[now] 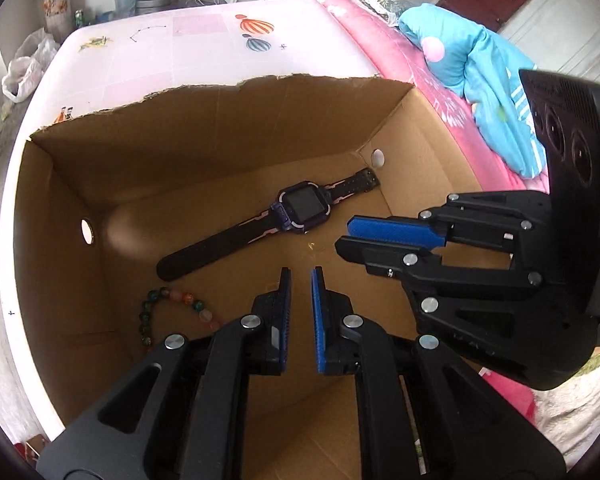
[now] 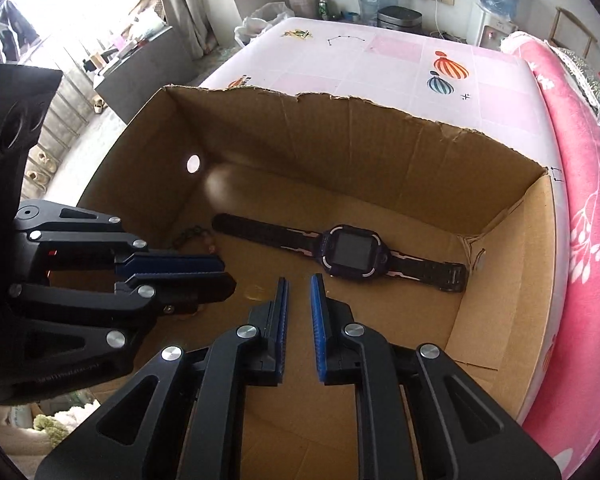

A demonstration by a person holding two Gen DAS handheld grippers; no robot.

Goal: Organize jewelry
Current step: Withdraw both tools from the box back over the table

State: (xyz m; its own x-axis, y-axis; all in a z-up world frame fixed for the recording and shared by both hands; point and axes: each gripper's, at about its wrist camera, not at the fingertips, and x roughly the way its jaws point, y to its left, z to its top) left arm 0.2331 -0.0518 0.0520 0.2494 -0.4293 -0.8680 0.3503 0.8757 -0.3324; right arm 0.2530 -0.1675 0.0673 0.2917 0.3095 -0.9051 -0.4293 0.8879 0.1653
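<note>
A cardboard box [image 1: 220,112] stands on the bed; it also shows in the right wrist view [image 2: 380,128]. On its floor lies a dark purple smartwatch [image 1: 296,206], also in the right wrist view [image 2: 350,252]. A beaded bracelet [image 1: 168,306] lies near the box's left wall, partly hidden behind the left gripper; it is a dim shape in the right wrist view [image 2: 192,238]. My left gripper [image 1: 301,280] hovers over the box floor, slightly open and empty; it also shows in the right wrist view [image 2: 224,276]. My right gripper [image 2: 299,286] is slightly open and empty beside it, also in the left wrist view [image 1: 346,236].
The box sits on a white sheet with balloon prints [image 1: 256,28]. A pink blanket [image 1: 420,72] and a blue quilt [image 1: 488,92] lie to the right. A water dispenser [image 2: 496,20] and a bin [image 2: 400,18] stand beyond the bed.
</note>
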